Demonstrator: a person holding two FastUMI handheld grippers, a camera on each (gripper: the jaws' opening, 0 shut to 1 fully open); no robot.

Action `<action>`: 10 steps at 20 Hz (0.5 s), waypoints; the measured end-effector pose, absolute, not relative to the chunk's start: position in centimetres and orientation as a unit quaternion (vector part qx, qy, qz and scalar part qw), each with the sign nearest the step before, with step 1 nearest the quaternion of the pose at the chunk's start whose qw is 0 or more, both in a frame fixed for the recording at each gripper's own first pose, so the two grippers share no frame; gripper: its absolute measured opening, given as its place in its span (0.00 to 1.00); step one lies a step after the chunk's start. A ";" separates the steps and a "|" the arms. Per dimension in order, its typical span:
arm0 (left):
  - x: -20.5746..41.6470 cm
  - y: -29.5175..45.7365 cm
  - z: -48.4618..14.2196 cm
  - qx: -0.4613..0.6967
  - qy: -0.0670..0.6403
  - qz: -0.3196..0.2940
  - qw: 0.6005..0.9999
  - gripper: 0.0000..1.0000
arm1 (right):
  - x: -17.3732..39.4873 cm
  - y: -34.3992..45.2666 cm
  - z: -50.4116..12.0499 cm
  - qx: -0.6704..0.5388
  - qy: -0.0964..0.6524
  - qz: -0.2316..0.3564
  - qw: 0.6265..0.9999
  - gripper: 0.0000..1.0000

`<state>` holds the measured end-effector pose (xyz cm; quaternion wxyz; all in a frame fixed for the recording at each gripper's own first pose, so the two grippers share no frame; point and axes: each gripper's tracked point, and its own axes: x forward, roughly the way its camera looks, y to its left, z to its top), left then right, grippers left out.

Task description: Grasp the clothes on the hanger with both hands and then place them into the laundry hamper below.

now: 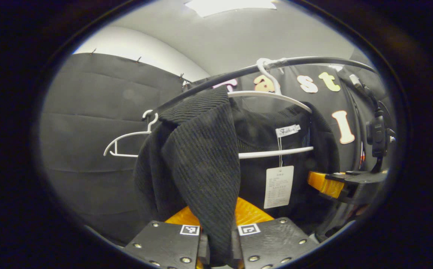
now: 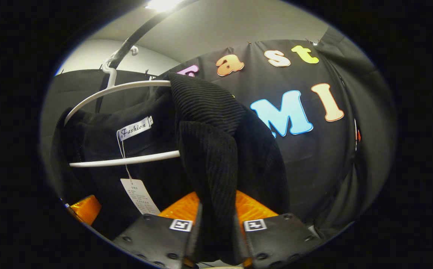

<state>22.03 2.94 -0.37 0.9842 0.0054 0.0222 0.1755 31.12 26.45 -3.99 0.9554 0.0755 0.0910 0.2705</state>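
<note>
A black ribbed garment [image 1: 194, 157] hangs on a white hanger [image 1: 276, 96] hooked over a black rail [image 1: 306, 60]. A white label and paper tag [image 1: 278, 186] dangle inside its neck. My left gripper [image 1: 218, 239] is shut on a fold of the garment's shoulder, the cloth pinched between both fingers. In the right gripper view the same garment [image 2: 216, 149] drapes off the hanger [image 2: 119, 89], and my right gripper [image 2: 216, 239] is shut on its other shoulder fold. The right gripper [image 1: 336, 185] also shows at the right edge of the left gripper view.
A second, bare white hanger [image 1: 128, 140] hangs farther along the rail on the left. A black camera mount on a cable [image 1: 378, 134] sits at the right by the booth wall. Black cloth walls close in behind and beside the rail.
</note>
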 end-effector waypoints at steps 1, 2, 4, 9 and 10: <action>22.2 2.8 -0.5 0.004 0.024 0.161 0.987 0.36 | 31.2 25.9 -3.8 0.060 0.084 0.264 0.959 0.10; 21.0 2.9 -0.1 0.005 0.021 0.171 0.985 0.24 | 31.0 25.5 -3.4 0.030 0.069 0.259 0.963 0.10; 21.2 3.4 -0.2 0.006 0.018 0.166 0.986 0.06 | 30.6 25.9 -2.5 -0.005 0.039 0.263 0.964 0.02; 19.4 4.0 2.6 0.059 -0.012 0.167 0.984 0.04 | 29.6 24.3 0.1 -0.037 -0.024 0.235 0.971 0.02; 19.0 3.8 3.2 0.069 -0.016 0.164 0.984 0.04 | 29.3 23.7 0.6 -0.040 -0.032 0.230 0.972 0.02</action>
